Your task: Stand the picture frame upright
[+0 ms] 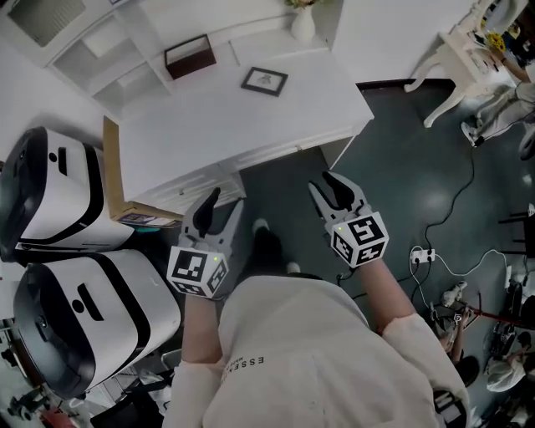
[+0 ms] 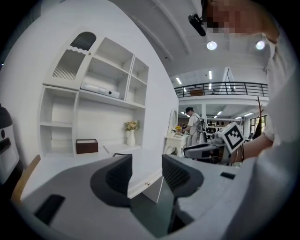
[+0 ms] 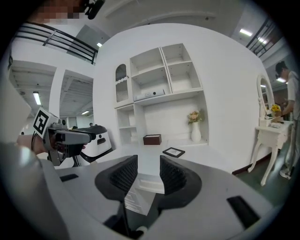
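Note:
A small black picture frame lies flat on the white desk, towards its back right; the right gripper view shows the frame ahead of the jaws. My left gripper and right gripper hover over the dark floor in front of the desk, well short of the frame. Both stand open with nothing between the fingers. In the left gripper view the left gripper points at the desk's front edge, and the frame's corner barely shows behind a jaw.
A dark brown box sits at the desk's back left, a white vase with flowers at the back. Two white-and-black machines stand at the left beside a cardboard sheet. Cables and a power strip lie on the floor at right.

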The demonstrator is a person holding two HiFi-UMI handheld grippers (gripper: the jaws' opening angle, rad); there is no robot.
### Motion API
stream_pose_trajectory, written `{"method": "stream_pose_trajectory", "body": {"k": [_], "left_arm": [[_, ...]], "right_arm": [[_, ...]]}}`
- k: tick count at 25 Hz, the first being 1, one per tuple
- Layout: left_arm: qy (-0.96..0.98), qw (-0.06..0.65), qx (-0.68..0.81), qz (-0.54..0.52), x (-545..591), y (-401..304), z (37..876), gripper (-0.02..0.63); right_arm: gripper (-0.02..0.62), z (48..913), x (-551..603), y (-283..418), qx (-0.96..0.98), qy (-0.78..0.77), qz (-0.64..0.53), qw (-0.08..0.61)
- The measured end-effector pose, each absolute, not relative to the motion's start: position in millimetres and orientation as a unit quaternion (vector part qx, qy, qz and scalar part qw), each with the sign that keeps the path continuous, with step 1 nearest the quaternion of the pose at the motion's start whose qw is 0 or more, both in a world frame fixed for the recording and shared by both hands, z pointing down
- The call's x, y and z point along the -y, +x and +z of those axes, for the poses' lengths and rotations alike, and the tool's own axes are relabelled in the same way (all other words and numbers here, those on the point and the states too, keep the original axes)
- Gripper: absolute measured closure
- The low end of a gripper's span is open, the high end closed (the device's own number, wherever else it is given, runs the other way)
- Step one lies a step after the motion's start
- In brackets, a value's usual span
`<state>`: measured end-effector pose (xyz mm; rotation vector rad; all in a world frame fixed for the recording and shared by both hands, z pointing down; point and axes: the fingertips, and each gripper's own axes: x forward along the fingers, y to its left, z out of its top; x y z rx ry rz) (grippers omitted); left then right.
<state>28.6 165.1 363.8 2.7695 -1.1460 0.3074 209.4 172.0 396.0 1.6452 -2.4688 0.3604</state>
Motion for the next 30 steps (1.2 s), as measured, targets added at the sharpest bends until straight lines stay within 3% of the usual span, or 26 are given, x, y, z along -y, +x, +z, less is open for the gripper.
{"method": "stream_pose_trajectory", "body": {"k": [17,30], "left_arm": [[0.934,0.081,0.332,0.102,84,59,368,0.425],[0.932,0.123,0.299,0.162,193,52,438,0.425]], "right_arm": [[0.455,407,63,226,0.793,0.576,0.158,0.120],[0.455,505,191,232,0.750,0.574,0.257,0.205]]}}
